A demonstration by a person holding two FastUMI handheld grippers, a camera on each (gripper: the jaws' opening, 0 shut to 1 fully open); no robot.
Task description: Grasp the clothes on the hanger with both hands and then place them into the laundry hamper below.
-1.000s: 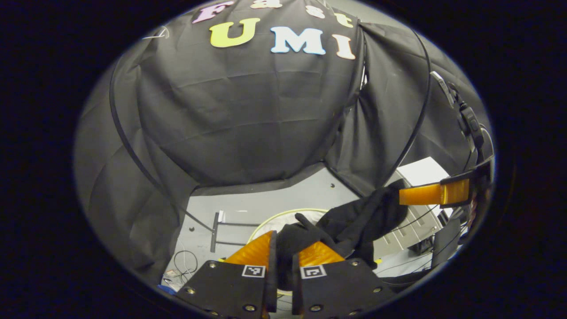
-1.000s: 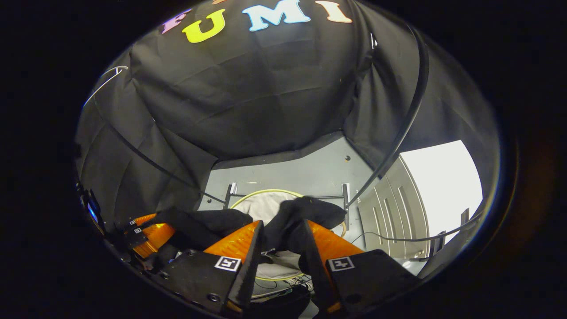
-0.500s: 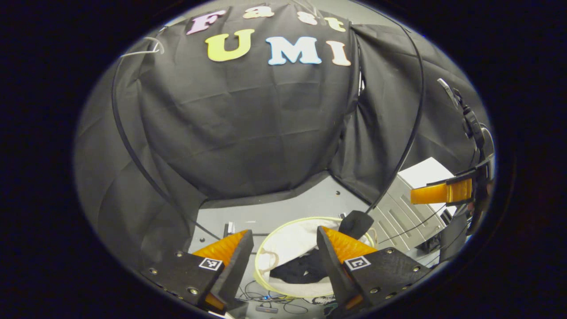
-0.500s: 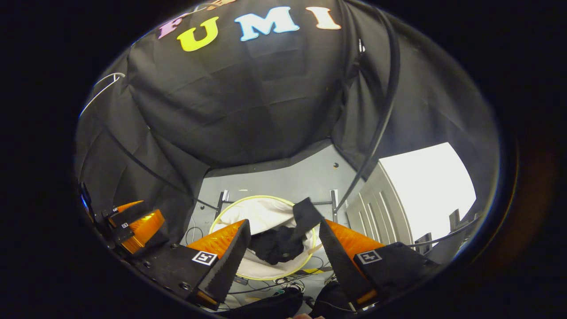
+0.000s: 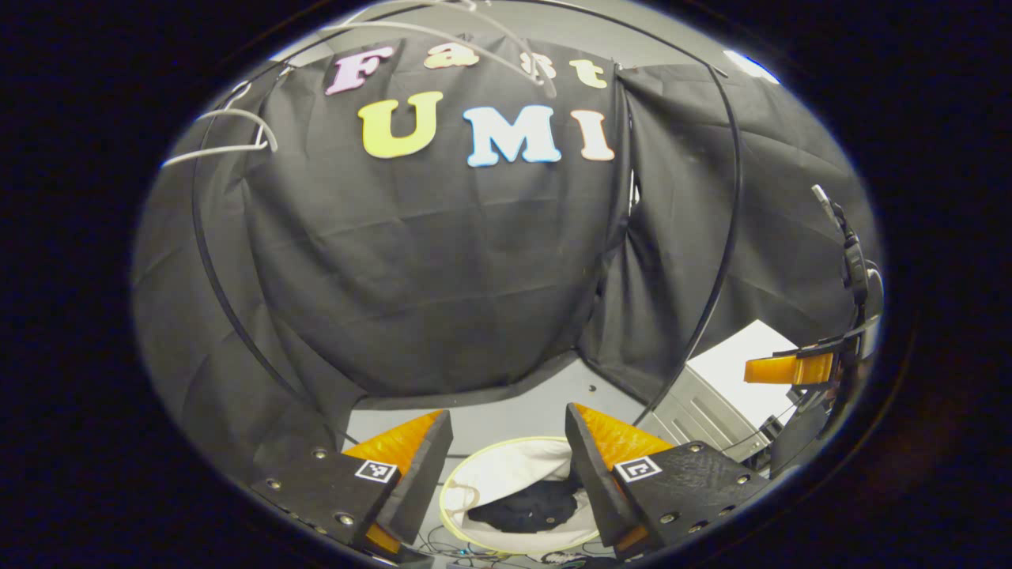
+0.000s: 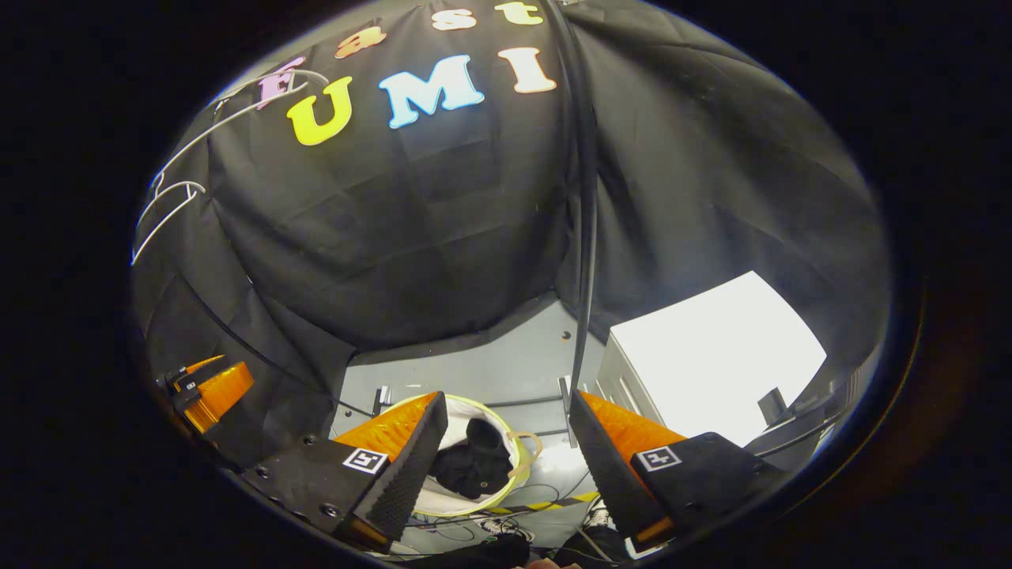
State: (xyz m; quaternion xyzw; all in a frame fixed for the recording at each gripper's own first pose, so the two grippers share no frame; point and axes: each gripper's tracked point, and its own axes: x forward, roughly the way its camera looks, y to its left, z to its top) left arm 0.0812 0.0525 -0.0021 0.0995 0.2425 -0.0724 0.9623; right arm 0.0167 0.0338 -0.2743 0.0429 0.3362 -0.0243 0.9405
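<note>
L tool (image 5: 506, 466) open — clothes (image 5: 526, 510) in hamper (image 5: 506, 474) below.

In the left gripper view, the near rim of the laundry hamper (image 5: 474, 494) was cut off by the lower edge, and its sides were masked by the left gripper (image 5: 504, 427) fingers. The black clothes (image 5: 526, 510) inside were partly covered by one finger. The right gripper (image 5: 791, 369) was clipped at the picture's margin. In the right gripper view, the hangers (image 6: 170, 207) were blurred and only partly seen.
</note>
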